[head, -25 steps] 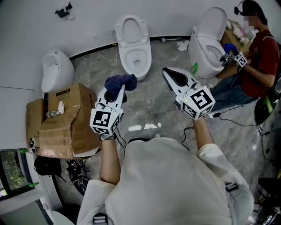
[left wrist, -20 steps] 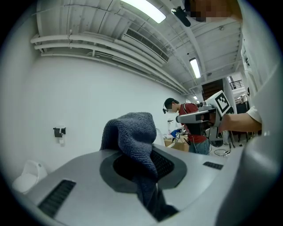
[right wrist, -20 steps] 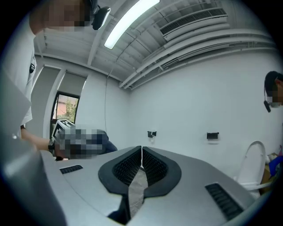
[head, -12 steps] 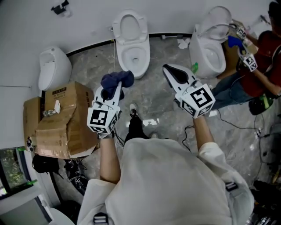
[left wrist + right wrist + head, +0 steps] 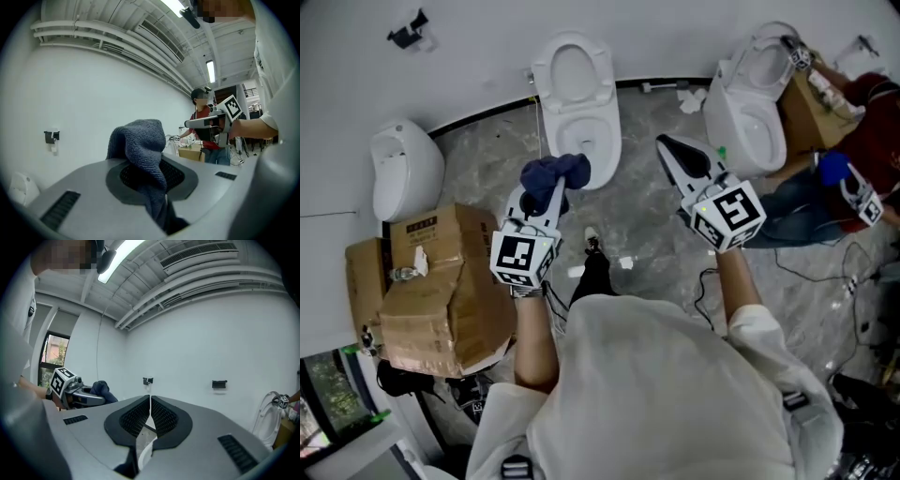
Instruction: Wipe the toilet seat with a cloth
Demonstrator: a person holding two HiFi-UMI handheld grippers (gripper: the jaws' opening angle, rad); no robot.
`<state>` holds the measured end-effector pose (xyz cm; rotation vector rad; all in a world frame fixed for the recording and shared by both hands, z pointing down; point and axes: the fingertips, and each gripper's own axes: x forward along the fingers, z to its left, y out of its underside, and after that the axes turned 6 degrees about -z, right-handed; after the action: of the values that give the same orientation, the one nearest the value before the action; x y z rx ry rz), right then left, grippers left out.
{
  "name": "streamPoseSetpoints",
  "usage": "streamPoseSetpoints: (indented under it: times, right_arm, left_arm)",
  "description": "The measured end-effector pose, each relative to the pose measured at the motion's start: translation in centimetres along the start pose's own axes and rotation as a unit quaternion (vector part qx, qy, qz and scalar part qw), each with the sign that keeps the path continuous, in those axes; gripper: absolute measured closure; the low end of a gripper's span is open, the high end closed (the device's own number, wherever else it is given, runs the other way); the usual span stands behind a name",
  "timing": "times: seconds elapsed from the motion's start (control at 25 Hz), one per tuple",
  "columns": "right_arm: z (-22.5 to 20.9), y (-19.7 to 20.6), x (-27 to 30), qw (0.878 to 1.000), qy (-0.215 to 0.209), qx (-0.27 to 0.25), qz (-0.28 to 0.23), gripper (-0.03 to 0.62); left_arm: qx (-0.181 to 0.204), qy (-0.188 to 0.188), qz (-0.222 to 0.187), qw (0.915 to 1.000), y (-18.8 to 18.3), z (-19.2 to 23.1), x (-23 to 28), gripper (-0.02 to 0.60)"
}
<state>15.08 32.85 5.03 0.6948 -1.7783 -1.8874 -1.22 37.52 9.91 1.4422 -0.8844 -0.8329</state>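
While the person is holding one tool in each hand, the left hand-held gripper [image 5: 549, 194] is clenching a dark blue cloth [image 5: 555, 172] between its jaws. Its own view is showing the cloth pinched deep in the gap between the two black ribbed pads, rising past them in a soft folded hump and drooping toward the right. The fabric is looking thick and nubbly, like terry towelling, against the smooth grey plastic of the jaws. So the cloth is sitting right at the tip of that gripper, bunched and sticking out beyond it. From the head view it is overlapping the near rim of the white toilet [image 5: 610, 120]. Whether it is touching the porcelain I cannot tell, since the gripper view is showing only bare white wall [image 5: 70, 103] behind it.

The right hand-held gripper [image 5: 664, 146] is hanging apart from the cloth, to its right, with its jaws pressed together and nothing between them. Their black pads are meeting along a thin line.

Farther out, the toilet is standing against the wall, glossy and oval. A second toilet [image 5: 741, 117] of the same rounded shape is standing to the right, beside another person [image 5: 874, 94] in red. A white urinal [image 5: 403, 173] and a creased brown cardboard box [image 5: 441, 291] are sitting to the left, and the floor [image 5: 642, 220] is showing grey with pale veins.
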Motion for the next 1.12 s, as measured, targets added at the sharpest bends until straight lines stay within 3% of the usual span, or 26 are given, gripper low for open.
streamPoseSetpoints:
  times: [0.48,0.8,1.12]
  right_arm:
    - [-6.3,1.9,12.2,1.000,0.013,0.012,0.014,0.563]
    - [-10.7,4.6,19.7,1.000,0.016,0.022,0.013,0.563]
    - [-14.6,8.8,26.6,0.998,0.033,0.026,0.044,0.563]
  left_arm:
    - [-0.003,0.005,0.012,0.9999,1.5,12.0,9.4,0.535]
    - [-0.006,0.013,0.024,0.9996,5.1,18.7,16.3,0.535]
    - [-0.022,0.014,0.032,0.9992,9.6,24.5,20.7,0.535]
